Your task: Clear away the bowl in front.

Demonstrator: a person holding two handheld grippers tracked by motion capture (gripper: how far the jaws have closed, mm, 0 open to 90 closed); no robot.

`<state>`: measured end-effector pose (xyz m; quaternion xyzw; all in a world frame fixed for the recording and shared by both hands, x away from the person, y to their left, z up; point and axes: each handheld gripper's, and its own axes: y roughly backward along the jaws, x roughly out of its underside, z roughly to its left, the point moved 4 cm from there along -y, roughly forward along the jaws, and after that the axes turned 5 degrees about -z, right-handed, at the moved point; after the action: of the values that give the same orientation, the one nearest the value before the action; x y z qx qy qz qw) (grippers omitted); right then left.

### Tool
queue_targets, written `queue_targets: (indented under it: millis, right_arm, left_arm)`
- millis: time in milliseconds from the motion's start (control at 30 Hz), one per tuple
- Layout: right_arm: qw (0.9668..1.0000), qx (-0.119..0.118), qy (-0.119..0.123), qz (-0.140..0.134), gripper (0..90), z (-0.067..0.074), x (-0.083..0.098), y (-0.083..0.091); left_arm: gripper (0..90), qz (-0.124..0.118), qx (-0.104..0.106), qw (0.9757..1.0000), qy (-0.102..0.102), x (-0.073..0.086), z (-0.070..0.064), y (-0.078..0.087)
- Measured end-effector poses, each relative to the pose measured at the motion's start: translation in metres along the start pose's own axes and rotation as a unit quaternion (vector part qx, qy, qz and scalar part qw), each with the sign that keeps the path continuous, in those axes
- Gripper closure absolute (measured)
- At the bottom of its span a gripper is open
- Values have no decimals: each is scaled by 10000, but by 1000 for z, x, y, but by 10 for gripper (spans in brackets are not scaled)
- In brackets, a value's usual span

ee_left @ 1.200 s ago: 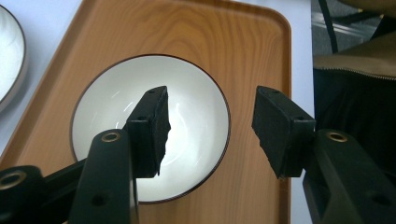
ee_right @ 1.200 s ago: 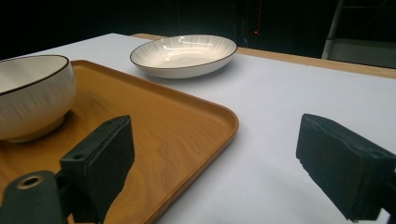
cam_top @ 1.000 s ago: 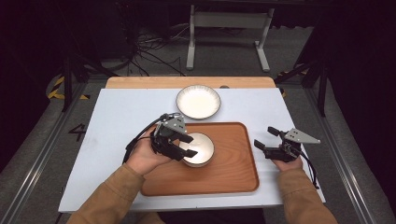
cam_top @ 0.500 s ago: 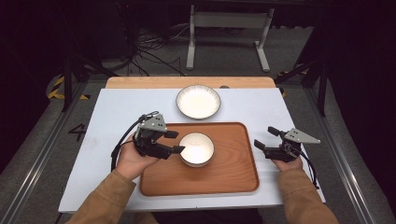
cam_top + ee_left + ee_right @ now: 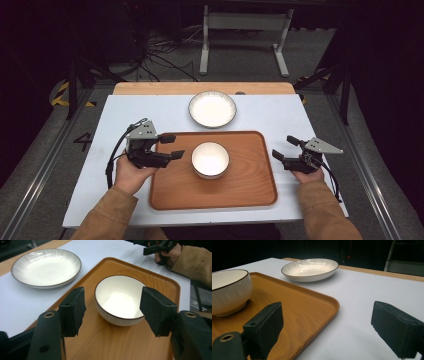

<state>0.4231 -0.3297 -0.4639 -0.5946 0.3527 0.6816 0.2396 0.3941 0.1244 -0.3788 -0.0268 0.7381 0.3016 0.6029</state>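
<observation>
At the left of the high view the left gripper (image 5: 171,146) sits over the left edge of the wooden tray (image 5: 250,187), its jaws apart and nothing between them; they have just been opening, and the white bowl (image 5: 210,159) now stands free of them on the tray, slightly above the centre of the frame. In the left gripper view the two black pads (image 5: 73,311) frame the bowl (image 5: 117,300) without touching it. The risk here, as I judge it, is a careless sideways pull: a pad swung back toward the middle could clip the bowl's rim and slide or tip it on the smooth wood — the tray's low lip would do little to stop it. Above the tray in the upper middle of the frame lies the shallow plate (image 5: 212,108) on the white table (image 5: 100,175); if it goes to the tray next, setting it down too close could knock it against the bowl. At the right of the frame the right gripper (image 5: 283,148) rests on the table just beside the tray's right edge, jaws apart and empty — a sudden move inward could nudge the tray and shift everything on it. No brand or label can be read on the crockery or the tray; the one mark is a figure "4" (image 5: 83,141) on the floor at the left of the frame.
</observation>
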Motion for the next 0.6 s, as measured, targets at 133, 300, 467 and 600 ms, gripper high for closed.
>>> queue_targets:
  millis: [133, 300, 467, 600]
  right_arm:
    - [10000, 1, -7, -3, 110, 0, 0, 0]
    - [10000, -5, -11, -13, 109, 0, 0, 0]
    - [10000, -10, -6, -22, 108, 0, 0, 0]
    - [10000, -16, -16, -29, 107, -1, 0, 0]
  left_arm:
    - [371, -172, -180, 9997, 45, 7, 6, 9]
    - [370, -329, -377, 9987, 134, 18, 13, 15]
    - [369, -424, -498, 9978, 143, 26, 18, 18]
    - [361, -585, -581, 9965, 143, 37, 23, 21]
